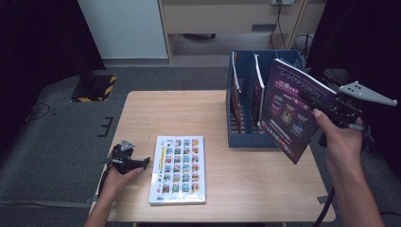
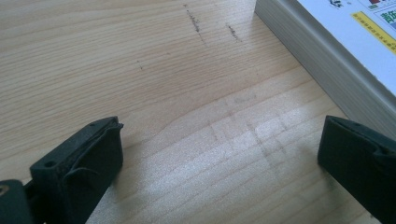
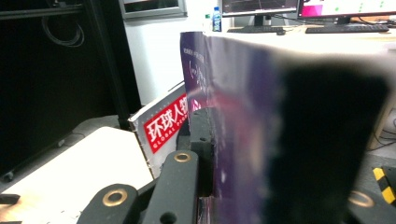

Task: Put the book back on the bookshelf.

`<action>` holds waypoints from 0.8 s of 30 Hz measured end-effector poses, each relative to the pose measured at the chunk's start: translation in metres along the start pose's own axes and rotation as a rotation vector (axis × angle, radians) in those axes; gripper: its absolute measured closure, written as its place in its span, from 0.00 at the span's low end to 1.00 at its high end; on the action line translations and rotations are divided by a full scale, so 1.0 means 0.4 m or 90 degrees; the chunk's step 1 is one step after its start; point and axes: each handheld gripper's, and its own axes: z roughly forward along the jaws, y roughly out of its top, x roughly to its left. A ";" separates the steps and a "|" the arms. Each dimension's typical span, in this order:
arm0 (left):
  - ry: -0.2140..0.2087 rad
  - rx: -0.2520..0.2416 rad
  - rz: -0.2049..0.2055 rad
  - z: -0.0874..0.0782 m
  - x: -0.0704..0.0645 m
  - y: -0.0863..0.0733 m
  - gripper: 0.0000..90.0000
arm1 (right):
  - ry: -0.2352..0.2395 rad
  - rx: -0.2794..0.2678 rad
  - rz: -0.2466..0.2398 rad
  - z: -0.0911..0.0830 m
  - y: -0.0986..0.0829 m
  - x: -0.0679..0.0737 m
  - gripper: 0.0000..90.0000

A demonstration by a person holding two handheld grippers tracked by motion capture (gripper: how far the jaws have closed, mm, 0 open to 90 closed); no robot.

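The right gripper is clamping a purple book by its right edge; in the right gripper view the black jaws are pressing on either side of the cover, with nothing slipping that I can see. The book is hanging in the air at about 3 o'clock of the table, tilted, its lower corner dipping toward the table edge, just in front of the blue file rack. It is overlapping the rack's right compartment but is not yet in a slot, as far as the high view is telling.

The left gripper is resting low at about 8 o'clock, jaws apart and holding nothing; the left gripper view is showing bare wood between them and the thick page block of the white book just off to the side.

Judging the progress: two books or magazines are already standing in the rack, one is being carried there, and the white book is lying flat near 6 o'clock, waiting. So the work seems past halfway, with one insertion in hand and one pick-up left.

The purple book is looking thin and glossy, a dark cover with pale lettering and small picture panels, bending little under the grip
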 end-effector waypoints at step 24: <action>-0.001 0.000 0.001 0.002 -0.001 0.002 0.00 | -0.069 0.020 -0.009 0.081 0.028 -0.025 0.94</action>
